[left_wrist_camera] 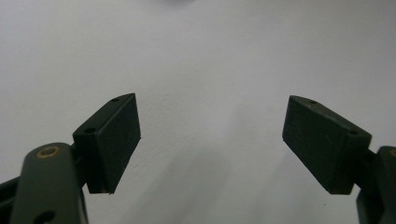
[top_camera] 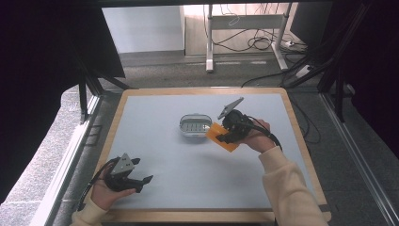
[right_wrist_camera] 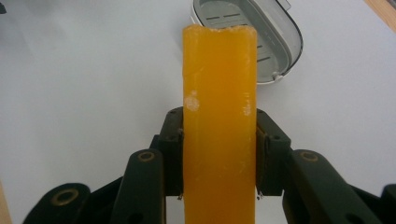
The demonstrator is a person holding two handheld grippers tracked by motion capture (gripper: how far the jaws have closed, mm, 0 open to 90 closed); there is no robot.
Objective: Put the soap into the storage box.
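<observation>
Right gripper [top_camera: 225, 136] clamped on orange soap bar [right_wrist_camera: 219, 126], pads pressing both long sides. Bar held above table [top_camera: 188, 188], leading end just beside grey soap dish [top_camera: 195, 125], at its right edge. Left gripper [top_camera: 143, 183] wide open, nothing between jaws, resting near front-left corner.

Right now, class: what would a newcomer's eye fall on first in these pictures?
The bright orange soap bar, clamped upright between the right gripper jaws. Just beyond it a clear grey soap dish sits mid-table. Near the front left corner, the left gripper waits open over bare table.
</observation>
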